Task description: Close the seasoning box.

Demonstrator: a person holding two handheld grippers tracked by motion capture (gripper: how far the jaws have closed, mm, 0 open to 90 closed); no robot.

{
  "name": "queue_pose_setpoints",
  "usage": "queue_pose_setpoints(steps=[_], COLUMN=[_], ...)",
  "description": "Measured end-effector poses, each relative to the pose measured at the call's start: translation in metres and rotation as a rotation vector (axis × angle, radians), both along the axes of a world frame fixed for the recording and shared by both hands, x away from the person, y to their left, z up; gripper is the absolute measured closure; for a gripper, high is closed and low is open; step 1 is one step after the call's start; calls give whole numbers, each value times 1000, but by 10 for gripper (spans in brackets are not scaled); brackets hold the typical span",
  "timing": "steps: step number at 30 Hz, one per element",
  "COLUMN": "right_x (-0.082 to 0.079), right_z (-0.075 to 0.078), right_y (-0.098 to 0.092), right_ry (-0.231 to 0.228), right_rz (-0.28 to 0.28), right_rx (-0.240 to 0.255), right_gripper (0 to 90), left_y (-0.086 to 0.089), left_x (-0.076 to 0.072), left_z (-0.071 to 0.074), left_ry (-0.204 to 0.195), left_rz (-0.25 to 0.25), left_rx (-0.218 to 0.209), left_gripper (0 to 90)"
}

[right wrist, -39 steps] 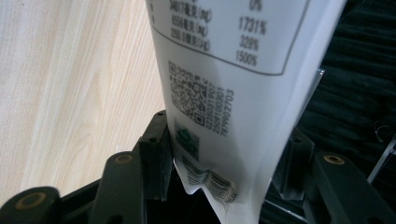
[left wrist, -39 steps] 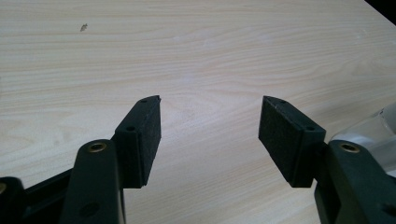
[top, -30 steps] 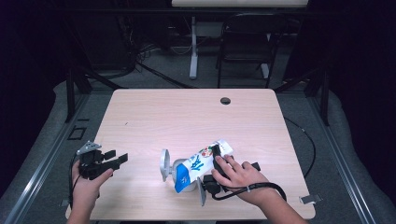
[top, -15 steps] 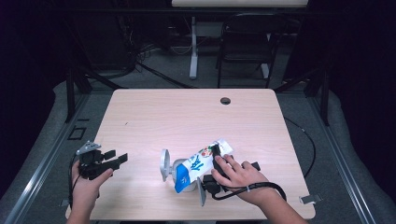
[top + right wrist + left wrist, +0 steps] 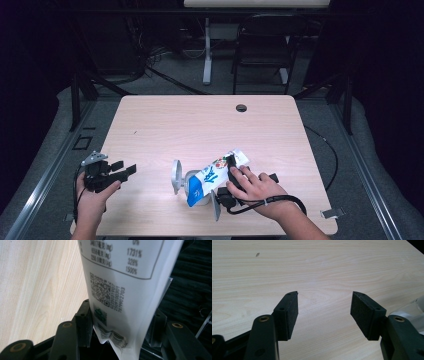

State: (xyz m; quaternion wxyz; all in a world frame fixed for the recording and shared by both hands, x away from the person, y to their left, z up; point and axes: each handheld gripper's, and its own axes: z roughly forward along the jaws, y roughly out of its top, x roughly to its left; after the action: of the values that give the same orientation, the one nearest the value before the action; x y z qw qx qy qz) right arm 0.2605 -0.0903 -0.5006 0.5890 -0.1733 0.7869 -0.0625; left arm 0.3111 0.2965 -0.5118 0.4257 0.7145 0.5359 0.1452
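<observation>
A white and blue pouch (image 5: 212, 176) lies tilted near the table's front edge, its printed back with a QR code (image 5: 117, 285) rising between my right jaws. My right gripper (image 5: 227, 180) (image 5: 121, 308) is shut on the pouch near its sealed end, and the left pad (image 5: 85, 317) presses its side. A person's right hand (image 5: 255, 187) is wrapped over that gripper. At the front left of the table my left gripper (image 5: 125, 168) (image 5: 324, 293) stands open over bare wood, nothing between its pads.
Two grey metal pieces (image 5: 176, 176) sit beside the pouch; a silvery edge (image 5: 418, 307) also shows in the left gripper view. The wooden table (image 5: 200, 125) has a cable hole (image 5: 241, 108) at the back. A chair (image 5: 262, 50) stands beyond.
</observation>
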Motion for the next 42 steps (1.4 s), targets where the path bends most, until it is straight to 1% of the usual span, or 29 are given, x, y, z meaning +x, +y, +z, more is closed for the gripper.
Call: queue_pose_setpoints(steps=[9,12,15,25,41,42], right_x=[0,-1,0,-1,-1,-1], right_z=[0,0,0,1,1,1], right_y=[0,0,0,0,0,0], right_ry=[-3,-6,-2,-10,-8,-8], right_rz=[6,-1,3,3,6,7], right_rx=[-4,-13,-7,-21,-20,-20], right_gripper=[497,498,498,500,502,502], left_y=[0,0,0,0,0,1], left_x=[0,0,0,0,0,0], left_z=[0,0,0,-1,-1,0], left_ry=[1,1,2,1,2,11], left_rz=[-4,0,-1,-1,1,-3], left_rx=[3,0,5,3,1,5], left_gripper=[395,395,395,395,395,395])
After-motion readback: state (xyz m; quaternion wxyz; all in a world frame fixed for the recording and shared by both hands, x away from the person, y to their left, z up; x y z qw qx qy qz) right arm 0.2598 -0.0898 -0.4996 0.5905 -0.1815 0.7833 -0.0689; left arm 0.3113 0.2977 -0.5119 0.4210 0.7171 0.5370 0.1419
